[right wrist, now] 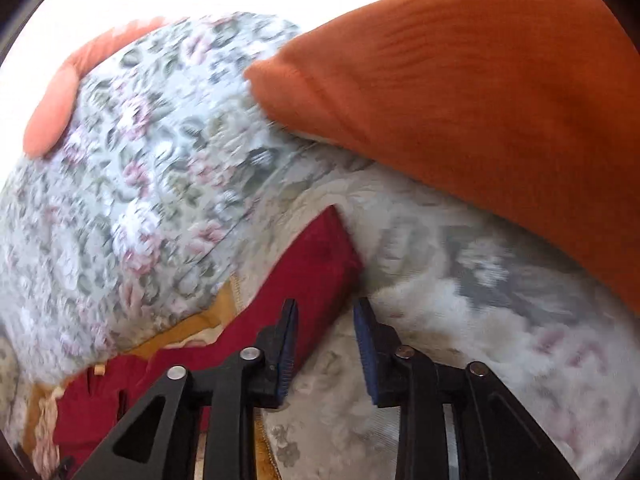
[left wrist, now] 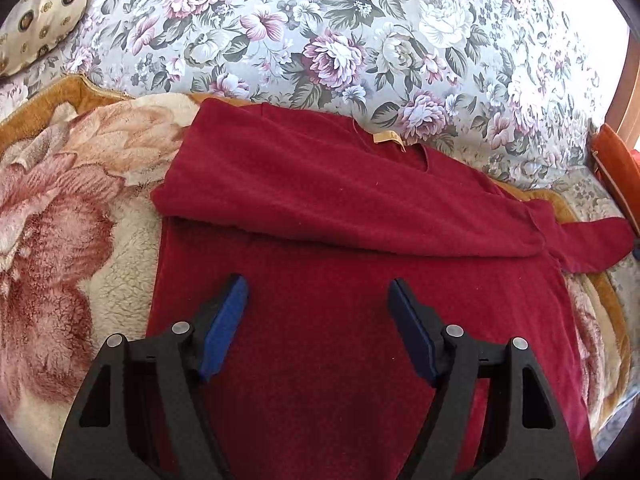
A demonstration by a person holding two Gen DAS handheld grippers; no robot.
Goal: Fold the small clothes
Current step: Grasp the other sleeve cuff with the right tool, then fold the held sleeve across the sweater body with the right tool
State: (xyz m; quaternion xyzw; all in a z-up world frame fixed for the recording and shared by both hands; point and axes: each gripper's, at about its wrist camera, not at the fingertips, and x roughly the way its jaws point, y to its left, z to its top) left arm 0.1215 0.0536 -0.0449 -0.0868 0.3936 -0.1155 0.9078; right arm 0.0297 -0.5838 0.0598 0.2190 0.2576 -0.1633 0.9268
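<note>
Lying flat across the fleece blanket (left wrist: 72, 216), the red top (left wrist: 340, 280) fills the middle of the left wrist view. To the far left a cream patterned pillow (left wrist: 40, 20) sits in the upper corner, and below it the blanket shows big pink and tan flowers with a gold edge. The top has one side folded over its body, so a thick fold runs across it from left to right, and a small tan label (left wrist: 390, 139) shows at the neck on the far edge. Farther right, one sleeve (left wrist: 592, 248) sticks out past the fold toward the blanket's border. Behind everything spreads a grey floral bedspread (left wrist: 340, 32), with an orange cushion (left wrist: 616, 168) at the right edge.

The left tongs (left wrist: 318, 304) hover over the lower half of the top, spread wide, with nothing between the blue pads (left wrist: 226, 320).

In the blurred right wrist view, the floral bedspread (right wrist: 140, 180) bulges on the left, the red sleeve end (right wrist: 316, 264) lies in the middle, and the orange cushion (right wrist: 480, 100) fills the upper right. The right tongs (right wrist: 326, 320) are partly spread, gripping nothing; the sleeve's edge reaches into the gap beside the left pad, though whether it touches cannot be told.
</note>
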